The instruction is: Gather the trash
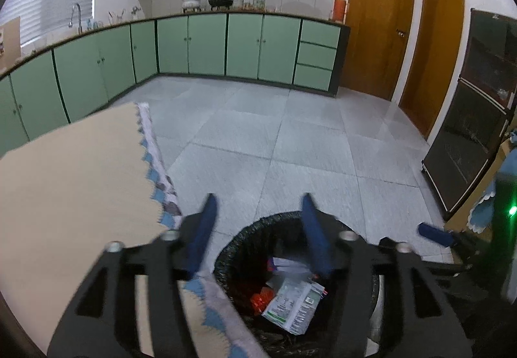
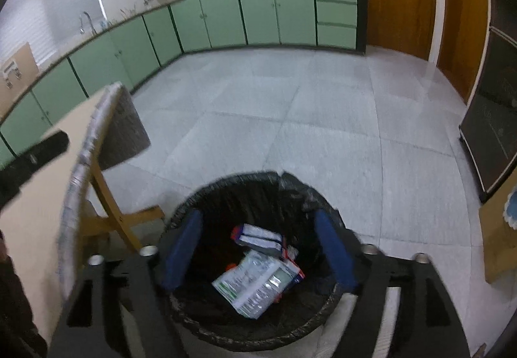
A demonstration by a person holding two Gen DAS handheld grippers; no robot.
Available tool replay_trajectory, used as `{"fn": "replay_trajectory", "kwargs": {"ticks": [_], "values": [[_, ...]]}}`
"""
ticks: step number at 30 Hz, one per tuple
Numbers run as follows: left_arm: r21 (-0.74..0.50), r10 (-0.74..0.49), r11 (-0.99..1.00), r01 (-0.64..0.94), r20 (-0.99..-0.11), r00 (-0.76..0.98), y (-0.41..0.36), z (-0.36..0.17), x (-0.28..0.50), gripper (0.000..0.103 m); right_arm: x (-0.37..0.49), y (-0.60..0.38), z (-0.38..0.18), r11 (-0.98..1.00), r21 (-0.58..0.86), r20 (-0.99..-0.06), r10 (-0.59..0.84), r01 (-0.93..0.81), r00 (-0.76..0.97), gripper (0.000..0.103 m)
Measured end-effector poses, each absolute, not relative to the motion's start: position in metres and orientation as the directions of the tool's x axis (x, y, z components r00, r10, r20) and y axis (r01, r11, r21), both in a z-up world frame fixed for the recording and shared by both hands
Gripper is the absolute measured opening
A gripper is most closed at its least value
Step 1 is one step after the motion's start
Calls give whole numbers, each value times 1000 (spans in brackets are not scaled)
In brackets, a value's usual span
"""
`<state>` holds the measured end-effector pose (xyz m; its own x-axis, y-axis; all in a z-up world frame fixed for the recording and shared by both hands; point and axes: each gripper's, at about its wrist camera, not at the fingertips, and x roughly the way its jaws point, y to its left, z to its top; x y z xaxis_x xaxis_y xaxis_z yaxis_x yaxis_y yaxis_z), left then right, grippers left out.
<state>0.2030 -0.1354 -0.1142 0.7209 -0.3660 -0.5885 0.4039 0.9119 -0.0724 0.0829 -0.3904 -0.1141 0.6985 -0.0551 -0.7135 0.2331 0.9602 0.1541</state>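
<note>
Bin [image 2: 226,187] rim beside table edge [image 2: 80,164]; right tongs [image 2: 258,251] and left tongs [image 1: 258,238] apart, empty.

Grey tiled floor [image 2: 323,132] — black-lined bin [image 2: 226,193] stands on it.

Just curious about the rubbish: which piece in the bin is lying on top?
The white-and-green pouch in the bin lies uppermost. It overlaps the boxy white carton behind it and the red scraps beside it.
</note>
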Motion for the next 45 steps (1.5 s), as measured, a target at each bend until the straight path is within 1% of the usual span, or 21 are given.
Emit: {"fn": "replay_trajectory", "kwargs": {"ticks": [6,9,14,19,24,45], "values": [[-65,-361,919,390,-536,763,-107,-85,182,77,64,-365,-66,977,134,-639,-44,167,768,95],[-50,-348,925,377,-511,786,-94,-73,171,83,54,-353,-44,983,126,-602,-31,134,798,97],[-51,-346,929,368,-477,808,-72,-51,151,89,37,-333,-16,991,110,-558,-7,82,830,97],[-27,-337,931,364,-451,827,-59,-39,130,90,20,-320,4,990,134,-537,39,39,843,97],[-42,-331,936,349,-432,839,-42,-27,112,90,6,-314,20,988,154,-511,63,19,857,97],[-48,-321,945,323,-323,891,1,9,59,95,-45,-275,61,992,103,-431,113,-75,895,97]]}}
